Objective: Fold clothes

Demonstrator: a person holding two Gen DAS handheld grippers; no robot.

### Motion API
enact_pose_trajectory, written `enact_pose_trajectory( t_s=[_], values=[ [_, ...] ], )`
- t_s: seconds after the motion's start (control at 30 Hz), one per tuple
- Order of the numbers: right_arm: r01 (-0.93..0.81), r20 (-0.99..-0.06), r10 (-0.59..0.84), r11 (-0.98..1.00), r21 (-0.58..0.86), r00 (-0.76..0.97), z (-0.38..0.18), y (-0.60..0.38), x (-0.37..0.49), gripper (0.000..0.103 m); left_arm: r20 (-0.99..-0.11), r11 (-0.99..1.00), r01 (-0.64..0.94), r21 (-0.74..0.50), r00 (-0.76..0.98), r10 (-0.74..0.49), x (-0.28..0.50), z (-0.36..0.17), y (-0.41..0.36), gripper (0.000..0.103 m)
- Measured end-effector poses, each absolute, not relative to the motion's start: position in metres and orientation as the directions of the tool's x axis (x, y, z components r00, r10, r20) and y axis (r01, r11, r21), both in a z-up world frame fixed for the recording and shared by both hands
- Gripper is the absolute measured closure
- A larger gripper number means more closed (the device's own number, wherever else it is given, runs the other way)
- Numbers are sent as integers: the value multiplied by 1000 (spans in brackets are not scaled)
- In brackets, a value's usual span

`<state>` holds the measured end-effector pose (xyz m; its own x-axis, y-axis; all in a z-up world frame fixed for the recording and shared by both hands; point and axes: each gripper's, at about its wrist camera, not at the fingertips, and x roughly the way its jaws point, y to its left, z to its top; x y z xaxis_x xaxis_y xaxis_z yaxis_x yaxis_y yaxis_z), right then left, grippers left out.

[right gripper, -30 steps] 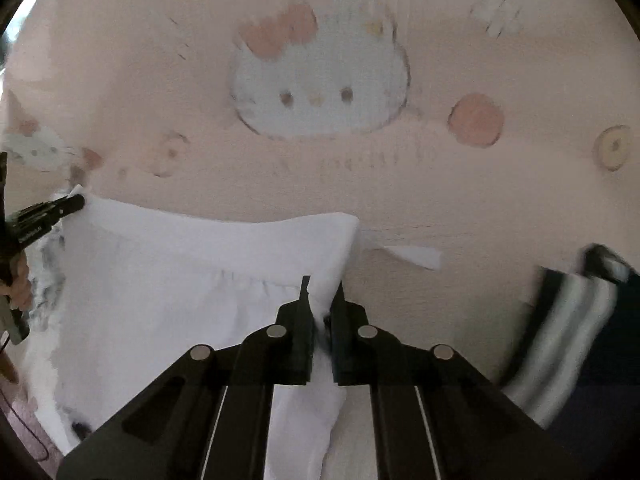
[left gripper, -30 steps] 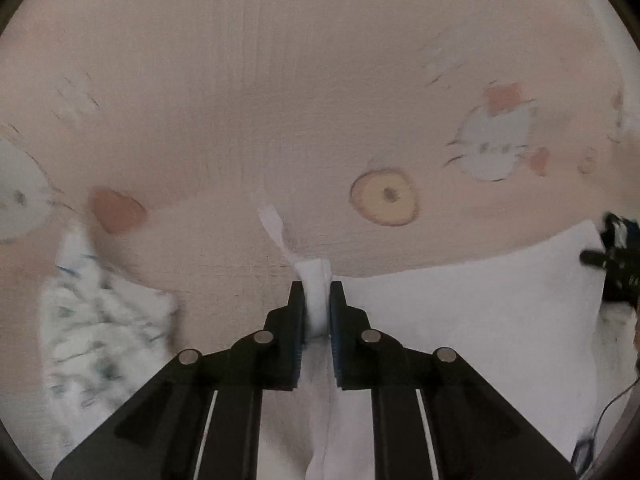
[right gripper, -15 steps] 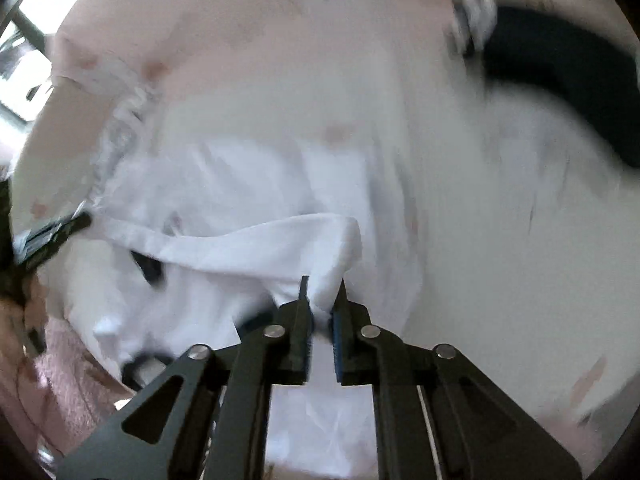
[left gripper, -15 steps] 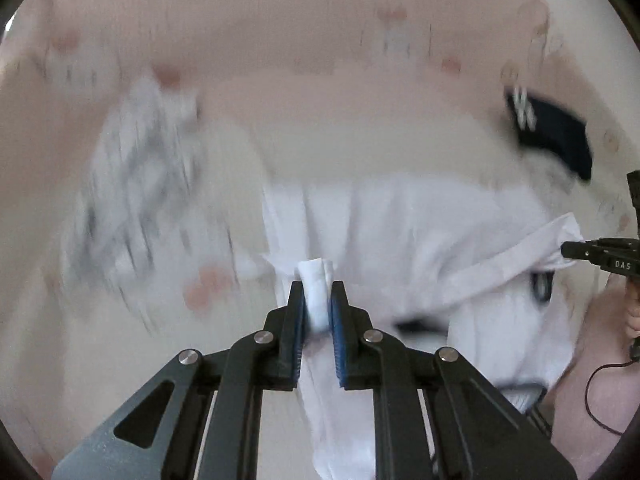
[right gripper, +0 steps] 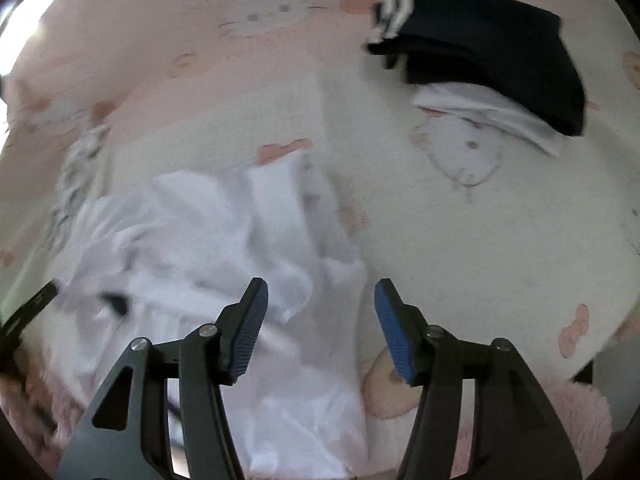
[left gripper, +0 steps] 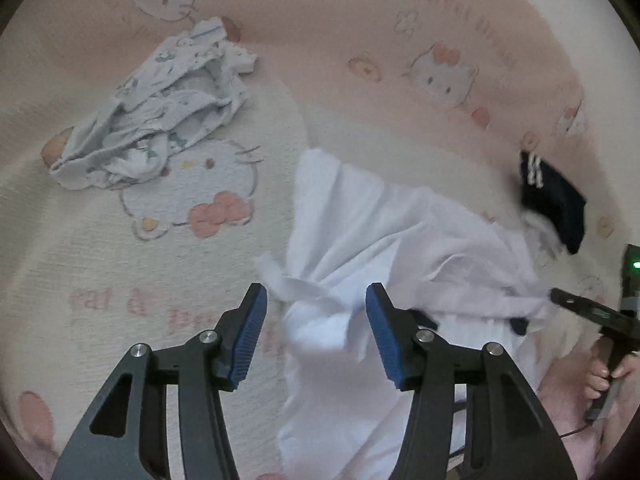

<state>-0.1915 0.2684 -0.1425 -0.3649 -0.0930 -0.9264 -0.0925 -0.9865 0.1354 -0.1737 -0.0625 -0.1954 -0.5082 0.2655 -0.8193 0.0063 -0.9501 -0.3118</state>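
1. The step in hand looks like a release: the white garment (left gripper: 384, 248) lies rumpled on the pink cat-print blanket (left gripper: 120, 272), with nothing gripped. It sits directly ahead of the left gripper (left gripper: 316, 320), one bunched fold lying between and just beyond its fingers, and ahead and to the left of the right gripper (right gripper: 320, 316).
2. Both grippers stand spread wide, blue pads showing, with no cloth pinched in either.
3. Further ahead and left of the left gripper lies a crumpled patterned garment (left gripper: 160, 108); a dark folded garment (right gripper: 492, 52) lies ahead and right of the right gripper, resting on another white piece.
4. The next move probably calls for smoothing the white garment flat, or picking fresh corners or an edge on each side, since it is too creased to fold cleanly as it lies.
5. Half a second earlier each gripper was clamped on a white corner, holding the garment lifted; a second earlier likewise. Now both have let go and it has dropped.
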Motion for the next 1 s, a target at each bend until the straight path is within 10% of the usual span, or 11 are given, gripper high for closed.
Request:
enact_pose_trajectory(
  t_s=[0.23, 0.77, 0.87, 1.0],
  values=[
    [32, -972, -7, -999, 0, -235, -174, 250, -192, 48, -913, -997, 58, 42, -404, -62, -178, -233, -52, 63],
    [-13, -958, -8, -1000, 12, -287, -175, 253, -167, 45, -921, -968, 62, -243, -328, 210, -163, -248, -66, 56],
    [23, -956, -56, -998, 52, -287, -174, 250, -170, 79, -908, -969, 43, -245, -359, 214, -163, -242, -63, 82],
    [88, -930, 3, -995, -39, -367, -155, 237, -165, 95, -883, -975, 10, -224, -425, 199, -157, -224, -57, 91]
  ],
)
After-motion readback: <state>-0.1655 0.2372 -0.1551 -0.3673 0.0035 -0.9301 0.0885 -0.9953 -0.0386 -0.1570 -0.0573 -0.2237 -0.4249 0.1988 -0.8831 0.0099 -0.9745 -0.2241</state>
